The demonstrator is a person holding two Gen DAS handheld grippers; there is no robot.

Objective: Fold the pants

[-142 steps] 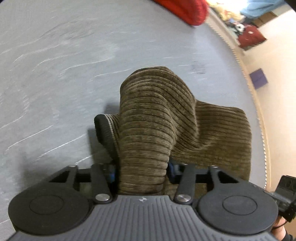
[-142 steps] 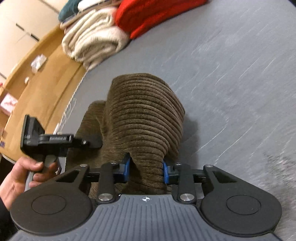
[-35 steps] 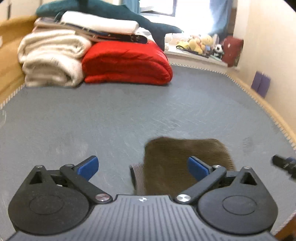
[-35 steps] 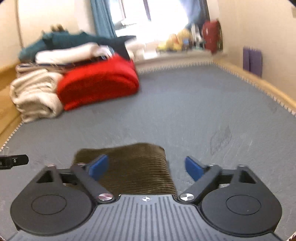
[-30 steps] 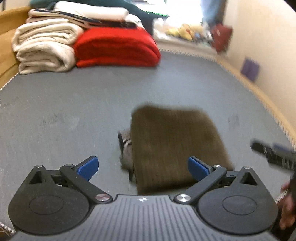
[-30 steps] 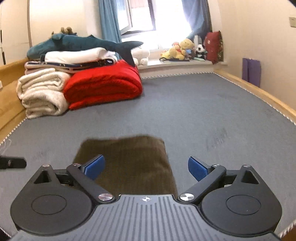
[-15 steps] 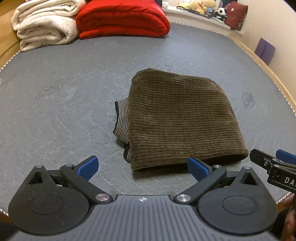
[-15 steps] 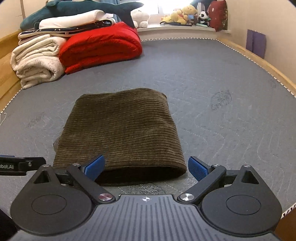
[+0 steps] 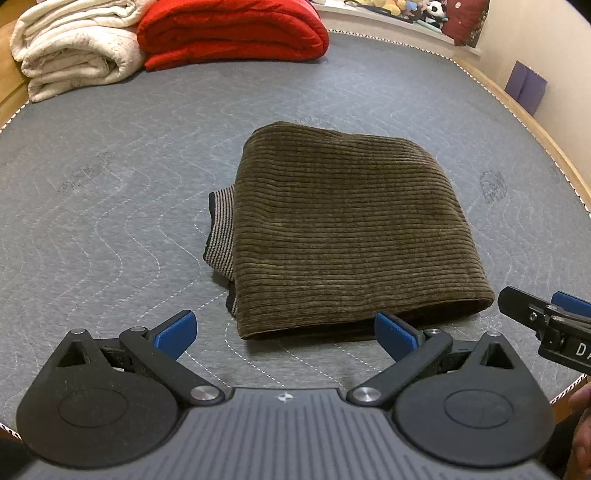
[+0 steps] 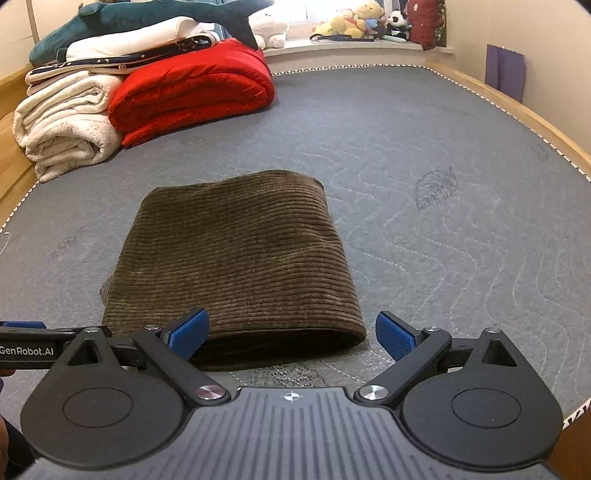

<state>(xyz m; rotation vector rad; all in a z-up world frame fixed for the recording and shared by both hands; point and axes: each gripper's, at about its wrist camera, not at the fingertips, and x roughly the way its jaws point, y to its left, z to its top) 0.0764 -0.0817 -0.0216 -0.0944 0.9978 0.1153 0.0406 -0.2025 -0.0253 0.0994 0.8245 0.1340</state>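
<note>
The brown corduroy pants [image 9: 343, 236] lie folded into a flat rectangle on the grey quilted mattress [image 9: 110, 192]; a striped waistband edge [image 9: 220, 229] sticks out at the left side. They also show in the right wrist view [image 10: 236, 266]. My left gripper [image 9: 284, 330] is open and empty, just short of the fold's near edge. My right gripper [image 10: 291, 334] is open and empty, at the near edge of the pants. The right gripper's tip shows in the left wrist view [image 9: 543, 317].
A folded red blanket [image 10: 192, 92] and cream blankets [image 10: 62, 122] are stacked at the far left of the mattress, with a plush shark [image 10: 147, 18] on top. A wooden bed rim [image 10: 517, 110] runs along the right. Soft toys [image 10: 362, 22] sit by the window.
Both grippers let go of the pants, which now lie folded flat. Over the last second both views have tilted down and pulled back slightly; jaws stay open.
</note>
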